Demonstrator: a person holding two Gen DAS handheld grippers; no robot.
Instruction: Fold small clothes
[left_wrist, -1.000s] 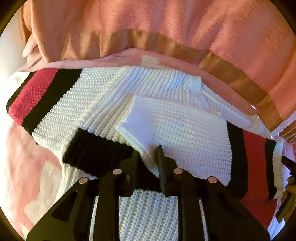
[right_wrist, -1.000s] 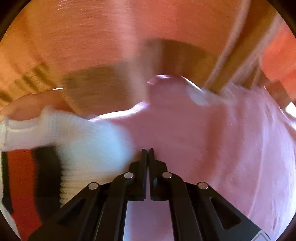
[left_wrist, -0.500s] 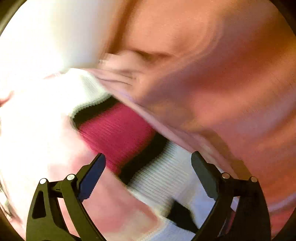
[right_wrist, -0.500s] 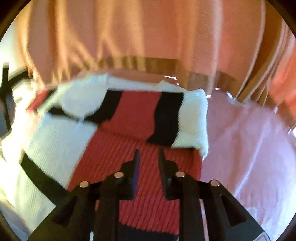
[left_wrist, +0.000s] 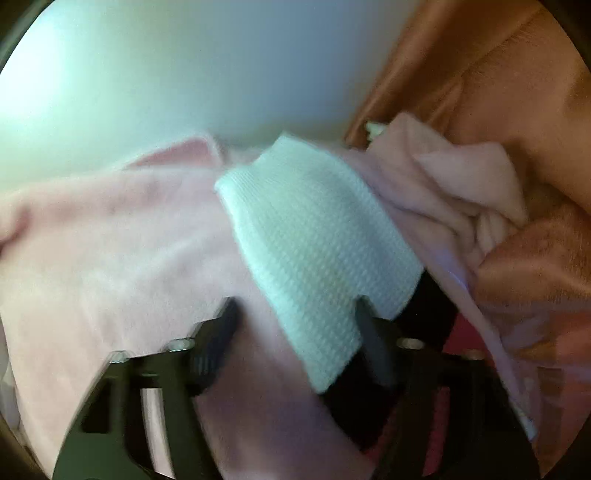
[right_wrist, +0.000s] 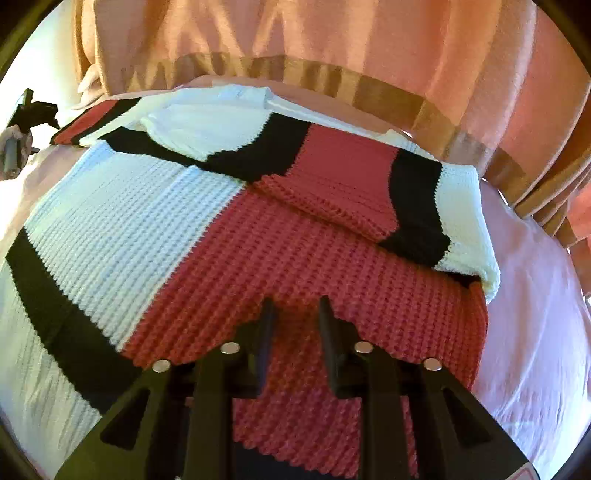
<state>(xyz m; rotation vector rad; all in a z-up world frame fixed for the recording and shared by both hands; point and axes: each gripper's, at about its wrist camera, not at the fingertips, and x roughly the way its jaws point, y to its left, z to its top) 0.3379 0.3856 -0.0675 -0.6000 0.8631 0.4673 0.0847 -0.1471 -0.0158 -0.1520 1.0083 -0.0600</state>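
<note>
Both views have changed since a second ago: my left gripper (left_wrist: 295, 314) was low over the white middle of the knit and now looks at its white sleeve end (left_wrist: 314, 236) against a pale wall (left_wrist: 184, 74). Its jaws flew wide half a second back and have just been closing; the white sleeve end lies between them, close against the right finger (left_wrist: 373, 350), clear of the left one. Picture is blurred, so I can't confirm a pinch. Right gripper (right_wrist: 293, 314) was shut over bare pink sheet (right_wrist: 535, 295) and now hangs over the red panel of the sweater (right_wrist: 258, 258). Its jaws have just been opening, narrow gap, nothing between them. Sweater lies flat on the pink sheet, right sleeve (right_wrist: 369, 184) folded in across the body, far-right. Orange curtain (right_wrist: 332, 37) hangs along the far side. Left gripper shows at the far-left edge of the right view.
</note>
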